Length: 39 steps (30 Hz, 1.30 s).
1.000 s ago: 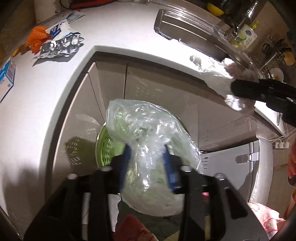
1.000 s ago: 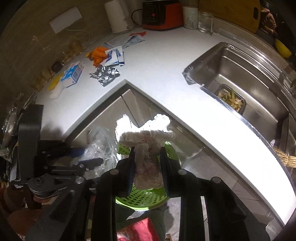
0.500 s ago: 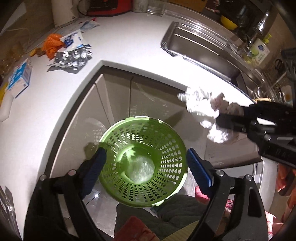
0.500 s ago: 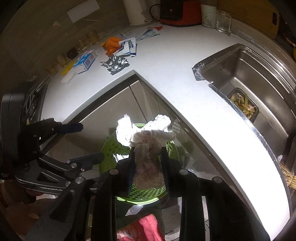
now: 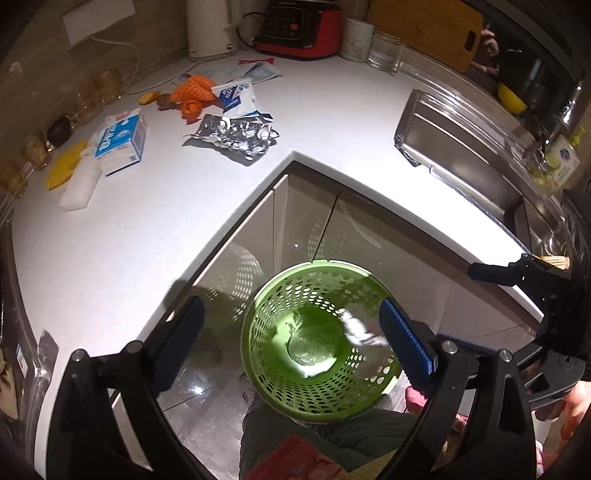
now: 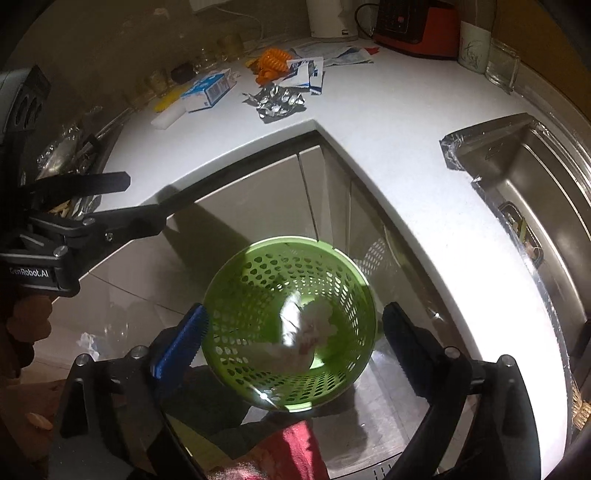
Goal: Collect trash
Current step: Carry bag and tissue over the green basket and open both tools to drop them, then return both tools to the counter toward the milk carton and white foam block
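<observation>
white wad blurred inside green basket

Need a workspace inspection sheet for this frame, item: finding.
Surface: white counter, L-shaped, lit.
Job's things: green bin on floor holds clear bag and white wad, blurred. Foil, carton, wrapper, orange net on counter.
Clutter: sponge, jars.
Grippers: left gripper and right gripper open over bin.
Cables: white cord along wall.
Surroundings: sink, kettle, red appliance, cabinets.
</observation>
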Each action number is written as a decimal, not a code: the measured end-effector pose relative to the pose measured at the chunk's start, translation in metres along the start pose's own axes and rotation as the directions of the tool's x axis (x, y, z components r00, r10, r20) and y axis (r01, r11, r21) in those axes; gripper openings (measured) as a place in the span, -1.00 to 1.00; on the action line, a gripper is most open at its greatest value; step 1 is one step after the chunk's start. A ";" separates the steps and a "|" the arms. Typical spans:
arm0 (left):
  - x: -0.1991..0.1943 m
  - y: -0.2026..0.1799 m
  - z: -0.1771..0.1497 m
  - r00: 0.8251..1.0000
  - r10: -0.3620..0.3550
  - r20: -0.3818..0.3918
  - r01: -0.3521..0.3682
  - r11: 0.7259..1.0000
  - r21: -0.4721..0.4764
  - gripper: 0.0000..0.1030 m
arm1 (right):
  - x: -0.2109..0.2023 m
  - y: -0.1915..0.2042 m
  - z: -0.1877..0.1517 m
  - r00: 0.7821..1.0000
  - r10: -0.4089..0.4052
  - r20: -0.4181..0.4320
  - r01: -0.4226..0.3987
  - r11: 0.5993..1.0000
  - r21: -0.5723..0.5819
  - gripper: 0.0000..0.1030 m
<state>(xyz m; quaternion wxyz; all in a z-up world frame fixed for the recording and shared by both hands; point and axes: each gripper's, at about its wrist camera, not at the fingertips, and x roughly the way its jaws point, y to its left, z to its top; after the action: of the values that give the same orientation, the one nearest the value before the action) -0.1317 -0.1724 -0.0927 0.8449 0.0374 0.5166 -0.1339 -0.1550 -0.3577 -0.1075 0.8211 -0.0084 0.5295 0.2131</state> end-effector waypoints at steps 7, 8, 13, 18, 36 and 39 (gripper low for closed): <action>-0.004 0.002 0.004 0.999 0.030 0.014 -0.029 0.999 -0.033 0.77 | -0.010 -0.019 0.020 0.999 -0.016 0.033 0.016 1.000 0.023 0.91; -0.005 0.003 0.006 0.999 0.033 0.015 -0.033 0.999 -0.040 0.77 | -0.011 -0.019 0.022 0.999 -0.020 0.039 0.019 1.000 0.021 0.93; -0.007 0.017 0.011 0.998 0.050 0.022 -0.049 0.996 -0.078 0.81 | -0.016 -0.010 0.044 0.996 -0.050 0.073 0.052 0.998 -0.025 0.96; -0.013 0.058 0.017 0.995 0.080 0.054 -0.072 0.990 -0.125 0.85 | -0.011 0.008 0.078 0.995 -0.021 0.093 0.026 0.999 -0.045 0.96; 0.095 0.279 0.111 0.978 0.210 0.011 -0.207 0.971 -0.116 0.85 | 0.102 0.103 0.260 0.995 -0.018 0.101 0.017 1.000 0.007 0.96; 0.112 0.288 0.121 0.982 0.187 0.002 -0.187 0.980 -0.065 0.85 | 0.127 0.109 0.286 0.997 -0.019 0.077 0.016 0.999 0.041 0.96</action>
<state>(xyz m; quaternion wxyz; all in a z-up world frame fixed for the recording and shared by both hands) 0.0969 0.0588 -0.1566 0.8566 0.0578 0.5114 -0.0373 0.0977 -0.1472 -0.0700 0.8429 0.0116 0.5013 0.1953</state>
